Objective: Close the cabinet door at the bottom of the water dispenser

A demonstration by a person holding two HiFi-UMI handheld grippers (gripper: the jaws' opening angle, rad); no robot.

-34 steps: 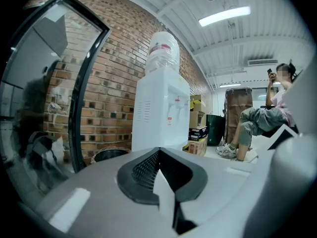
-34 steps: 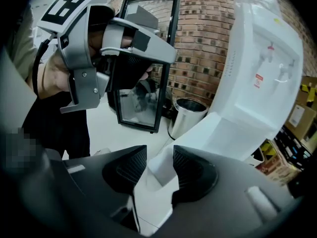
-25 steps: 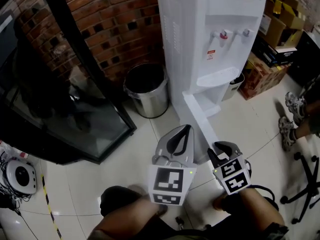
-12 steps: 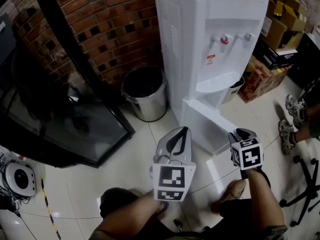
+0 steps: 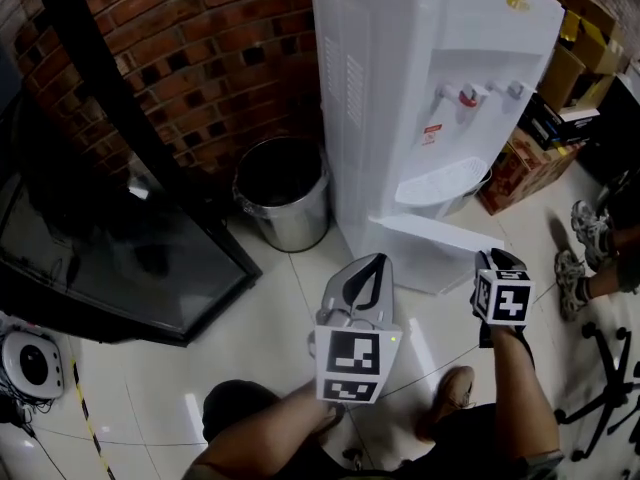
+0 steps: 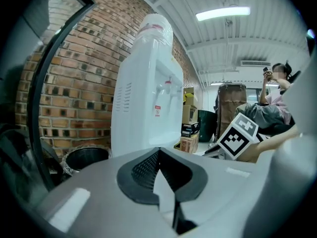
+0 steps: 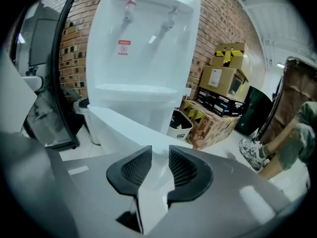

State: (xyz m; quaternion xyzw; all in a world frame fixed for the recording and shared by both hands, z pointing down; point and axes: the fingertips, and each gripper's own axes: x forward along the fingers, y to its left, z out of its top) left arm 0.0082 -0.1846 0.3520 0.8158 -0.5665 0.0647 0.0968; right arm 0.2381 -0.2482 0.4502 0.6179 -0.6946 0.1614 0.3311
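The white water dispenser (image 5: 430,98) stands against the brick wall. Its bottom cabinet door (image 5: 435,238) is ajar, hinged at the left, with its free edge swung out to the right. My right gripper (image 5: 497,258) is at that free edge. In the right gripper view the door (image 7: 119,125) runs up to the gap of the right gripper (image 7: 160,155); its jaws are closing, and the white edge shows between pads that do not press on it. My left gripper (image 5: 372,261) hangs shut and empty in front of the dispenser (image 6: 143,98), left of the right one.
A steel waste bin (image 5: 285,193) stands left of the dispenser. A black glass-fronted case (image 5: 120,258) fills the left. Cardboard boxes (image 5: 525,163) are stacked on the right. A seated person's shoes (image 5: 580,238) and a chair base (image 5: 615,368) are at the far right.
The door has swung from wide open to nearly against the dispenser. My right gripper has moved right and farther from me with its free edge. The left gripper has shifted only slightly.
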